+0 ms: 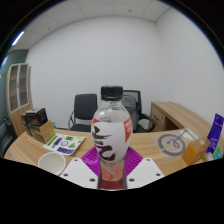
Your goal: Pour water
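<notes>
A clear plastic bottle (111, 128) with a white cap, a white label with black and red marks and pinkish liquid at its base stands upright between my fingers. My gripper (112, 168) is shut on the bottle, with the purple pads (93, 157) pressing its lower part on both sides. The bottle is held above a light wooden table (150, 146). A white paper cup (52, 160) stands on the table to the left of the fingers.
A round green-and-white plate or lid (68, 143) lies beyond the cup. A black-and-white box (40, 124) stands at the far left. A blue carton (216, 137) and an orange item (193, 150) stand at the right. Black office chairs (86, 108) stand behind the table.
</notes>
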The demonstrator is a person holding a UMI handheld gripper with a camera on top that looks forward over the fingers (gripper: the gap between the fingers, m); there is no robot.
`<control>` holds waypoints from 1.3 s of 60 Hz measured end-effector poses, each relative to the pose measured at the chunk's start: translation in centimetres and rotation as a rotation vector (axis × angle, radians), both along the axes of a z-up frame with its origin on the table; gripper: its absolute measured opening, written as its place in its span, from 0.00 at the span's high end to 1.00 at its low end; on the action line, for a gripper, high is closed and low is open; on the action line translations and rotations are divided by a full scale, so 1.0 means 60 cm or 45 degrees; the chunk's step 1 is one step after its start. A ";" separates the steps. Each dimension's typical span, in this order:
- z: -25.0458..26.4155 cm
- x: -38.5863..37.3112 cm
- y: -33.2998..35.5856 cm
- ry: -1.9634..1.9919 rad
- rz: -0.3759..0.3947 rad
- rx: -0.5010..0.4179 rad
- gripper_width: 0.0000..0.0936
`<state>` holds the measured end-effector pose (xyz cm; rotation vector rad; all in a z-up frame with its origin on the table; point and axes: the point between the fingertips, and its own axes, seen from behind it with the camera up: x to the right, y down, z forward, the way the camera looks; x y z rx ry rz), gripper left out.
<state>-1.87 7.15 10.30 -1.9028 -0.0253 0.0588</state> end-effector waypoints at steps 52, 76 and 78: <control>0.057 -0.031 -0.272 -0.037 -0.159 -0.279 0.08; 0.167 -0.140 -0.586 -0.039 -0.274 -0.338 0.08; 0.172 -0.143 -0.599 -0.045 -0.277 -0.334 0.08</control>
